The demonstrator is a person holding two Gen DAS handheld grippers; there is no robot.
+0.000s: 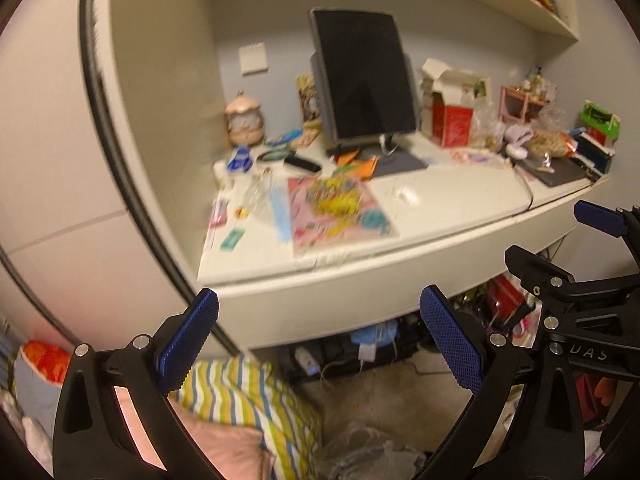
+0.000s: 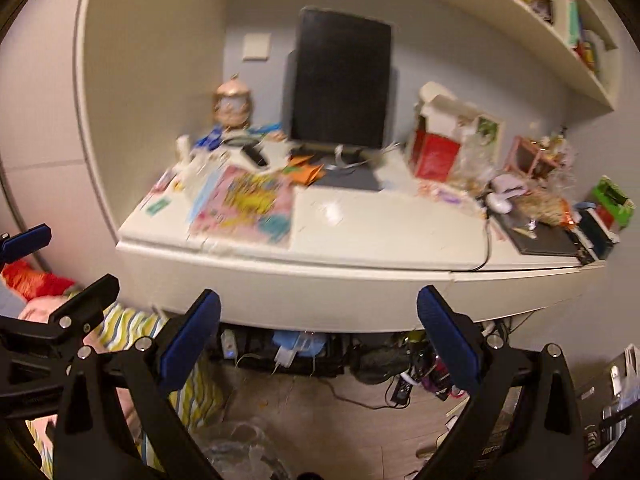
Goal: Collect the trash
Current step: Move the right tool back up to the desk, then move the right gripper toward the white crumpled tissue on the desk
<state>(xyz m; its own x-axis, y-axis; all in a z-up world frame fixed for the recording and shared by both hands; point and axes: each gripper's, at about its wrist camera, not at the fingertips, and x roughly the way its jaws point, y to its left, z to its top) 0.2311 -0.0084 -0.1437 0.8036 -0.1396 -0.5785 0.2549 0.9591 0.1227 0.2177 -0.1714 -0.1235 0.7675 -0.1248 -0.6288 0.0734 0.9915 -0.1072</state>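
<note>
Barely begun: left tool (image 1: 320, 332) and right tool (image 2: 318, 330) both spread, gripping nothing, short of cluttered white surface (image 2: 360, 256); crumpled clear wrappers (image 2: 476, 164) uncollected.

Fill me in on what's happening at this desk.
A person holds two open grippers, left gripper and right gripper, in front of a cluttered white desk. Neither holds anything. A pink activity book, a torn red box and wrappers lie around the dark monitor; no trash is picked up yet.
</note>
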